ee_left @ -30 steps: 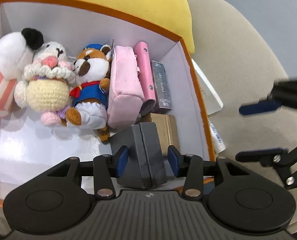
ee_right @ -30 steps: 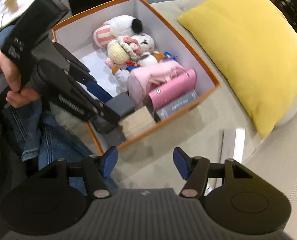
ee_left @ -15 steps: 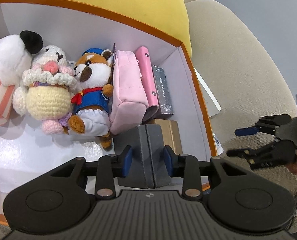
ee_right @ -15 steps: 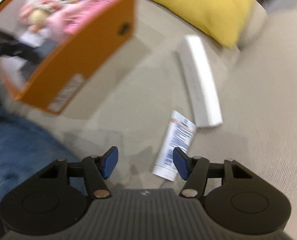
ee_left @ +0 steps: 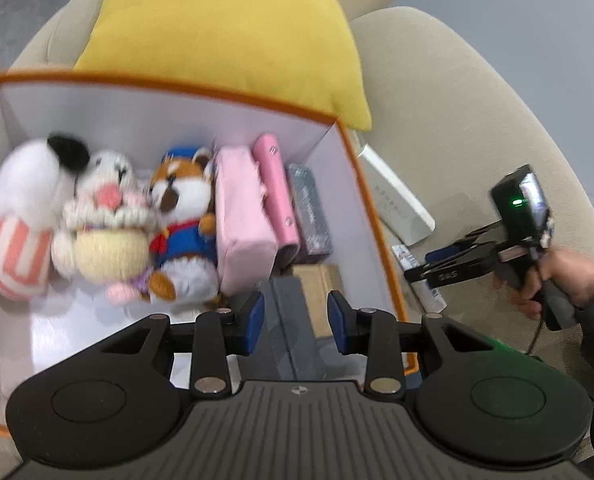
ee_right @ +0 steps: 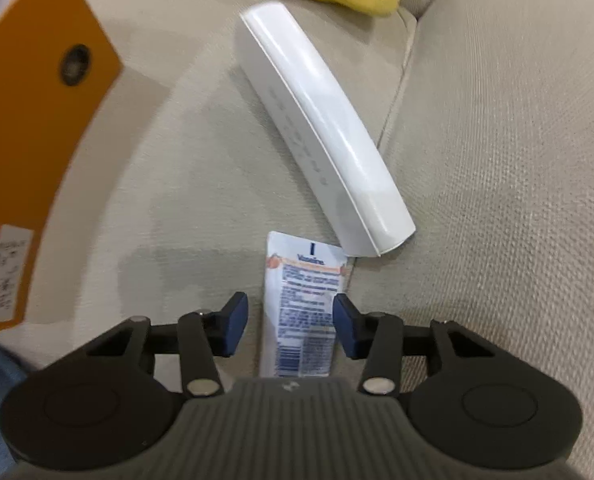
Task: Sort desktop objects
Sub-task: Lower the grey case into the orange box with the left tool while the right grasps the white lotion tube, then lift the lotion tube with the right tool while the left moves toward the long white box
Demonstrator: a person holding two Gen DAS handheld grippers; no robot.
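**Right fingers closing over the tube; left fingers apart around the grey box in the carton**

The flat white squeeze tube with blue and orange print [ee_right: 302, 312] lies on the beige woven sofa cushion [ee_right: 497, 160], long axis running 12 to 6 o'clock, its lower part between the fingers of the right gripper [ee_right: 290, 326], which points straight down and is by far the nearer. Those fingers are about half open and closing, a clear gap each side, pads not yet touching. The long white plastic case [ee_right: 325, 120] lies at 1 o'clock, its near end touching or just over the tube's top corner. The left gripper [ee_left: 295, 322] hangs over the orange-rimmed white cardboard carton [ee_left: 373, 216], fingers narrowly parted around the dark grey rectangular box [ee_left: 291, 320]; contact appears released, blur prevents certainty.
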